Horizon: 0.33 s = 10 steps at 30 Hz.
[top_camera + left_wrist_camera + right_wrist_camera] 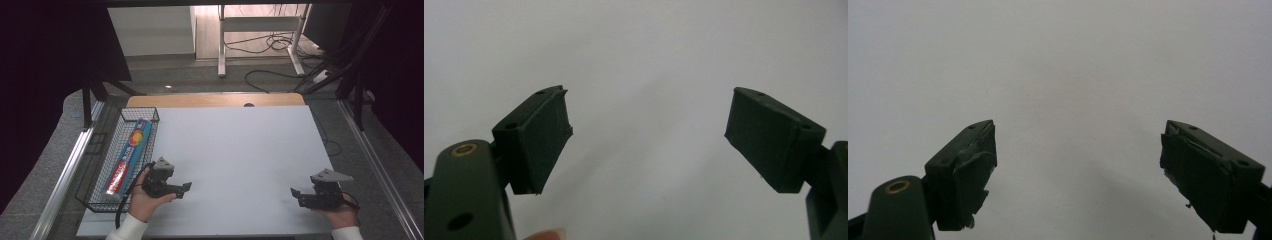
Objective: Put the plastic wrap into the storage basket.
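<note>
While both hands rest at the near edge of the bench (240, 150), the left hand-held gripper (186, 188) and the right hand-held gripper (295, 194) are held with jaws spread wide and nothing between them. Farther off, at the left edge, a long foil-wrap box (128, 157) is seen lying lengthwise inside a wire basket (112, 202). The box is judged light, stiff and somewhat crushable; it would best be taken across its narrow width near the middle.

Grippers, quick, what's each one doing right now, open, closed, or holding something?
Left gripper: open, jaws wide apart, nothing between them, over the white table.
Right gripper: open, jaws wide apart, holding nothing.
</note>
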{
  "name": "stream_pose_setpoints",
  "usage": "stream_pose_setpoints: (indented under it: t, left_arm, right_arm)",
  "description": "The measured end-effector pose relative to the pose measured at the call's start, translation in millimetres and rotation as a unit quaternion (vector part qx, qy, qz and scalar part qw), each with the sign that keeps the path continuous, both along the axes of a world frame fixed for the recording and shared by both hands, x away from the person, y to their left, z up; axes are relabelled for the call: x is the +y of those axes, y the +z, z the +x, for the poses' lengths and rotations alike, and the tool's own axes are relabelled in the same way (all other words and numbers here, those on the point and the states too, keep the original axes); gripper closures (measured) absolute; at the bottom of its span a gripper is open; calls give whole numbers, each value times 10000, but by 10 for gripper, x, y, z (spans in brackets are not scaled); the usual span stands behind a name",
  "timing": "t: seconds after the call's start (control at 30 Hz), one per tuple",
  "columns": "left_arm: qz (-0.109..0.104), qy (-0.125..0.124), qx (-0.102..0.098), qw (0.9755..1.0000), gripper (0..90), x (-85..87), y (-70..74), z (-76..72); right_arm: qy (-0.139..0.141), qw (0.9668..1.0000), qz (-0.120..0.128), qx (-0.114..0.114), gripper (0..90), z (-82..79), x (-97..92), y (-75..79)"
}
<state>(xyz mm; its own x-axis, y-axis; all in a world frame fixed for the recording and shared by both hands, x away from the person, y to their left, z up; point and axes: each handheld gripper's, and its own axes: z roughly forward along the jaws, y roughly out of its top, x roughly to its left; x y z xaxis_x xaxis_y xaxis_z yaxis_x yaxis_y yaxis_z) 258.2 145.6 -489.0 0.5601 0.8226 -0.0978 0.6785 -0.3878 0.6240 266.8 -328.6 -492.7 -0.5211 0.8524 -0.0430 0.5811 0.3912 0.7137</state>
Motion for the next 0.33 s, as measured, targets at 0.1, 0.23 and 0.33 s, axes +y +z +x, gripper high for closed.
stream_pose_setpoints:
  t: [0.1,0.23,0.33]
  left_arm:
    - [-109,-80,10,9999,171,-3,15,1]
    - [-163,-56,-15,9999,177,9,20,-4]
    - [-195,-58,-20,9998,178,16,16,-8]
  right_arm:
    - [29,10000,-15,-10,156,2,5,-3]
    - [35,10000,-6,-35,156,2,2,0]
    - [58,10000,-5,-44,155,4,2,0]
